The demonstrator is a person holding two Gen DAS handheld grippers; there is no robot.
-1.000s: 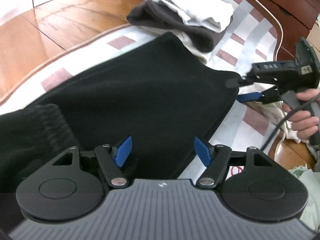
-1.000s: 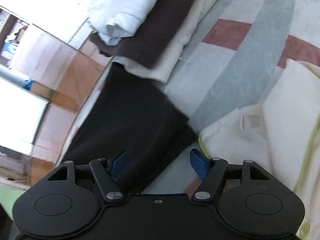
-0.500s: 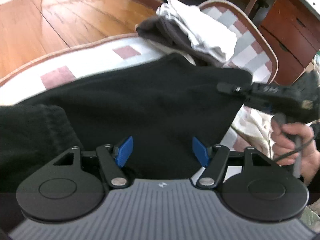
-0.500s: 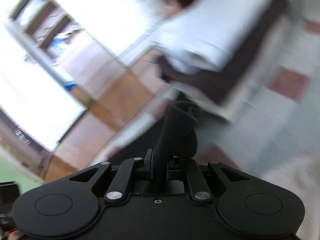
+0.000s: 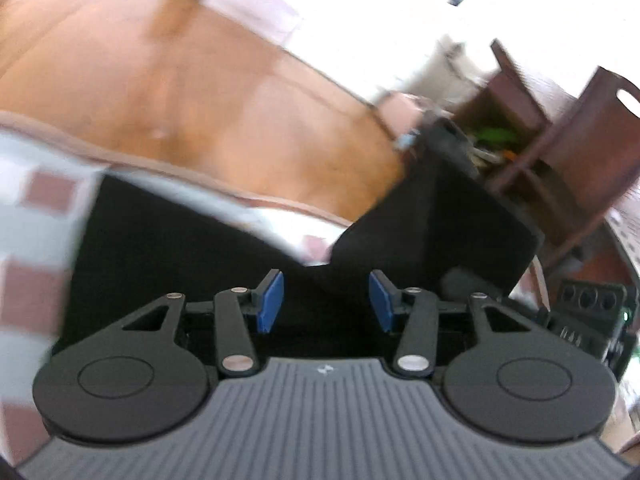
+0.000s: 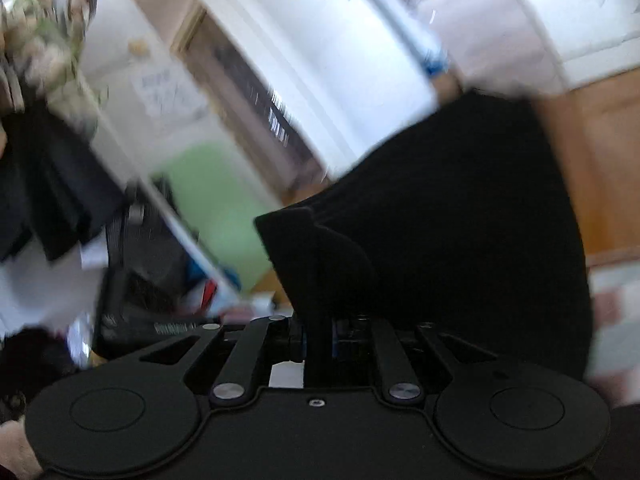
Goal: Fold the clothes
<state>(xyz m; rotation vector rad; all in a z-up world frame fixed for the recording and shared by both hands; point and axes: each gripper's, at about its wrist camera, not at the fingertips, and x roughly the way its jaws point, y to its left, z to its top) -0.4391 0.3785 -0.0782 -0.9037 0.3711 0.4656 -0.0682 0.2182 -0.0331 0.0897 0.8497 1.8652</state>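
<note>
Right gripper (image 6: 318, 344) fingers are pinching the black garment (image 6: 460, 220), lifting its corner off the checked mat (image 5: 36, 216). Left gripper (image 5: 324, 300) is hanging wide apart, holding nothing. I'd be aiming for matching edges.

Strong daylight is seen in both views; the white background is blown out at the top. Heavy motion blur is spread over the wooden floor (image 5: 208, 92) and the room, most in the right wrist view. The black garment (image 6: 472, 216) is rendered without detail. Edges are bent by fisheye distortion.
</note>
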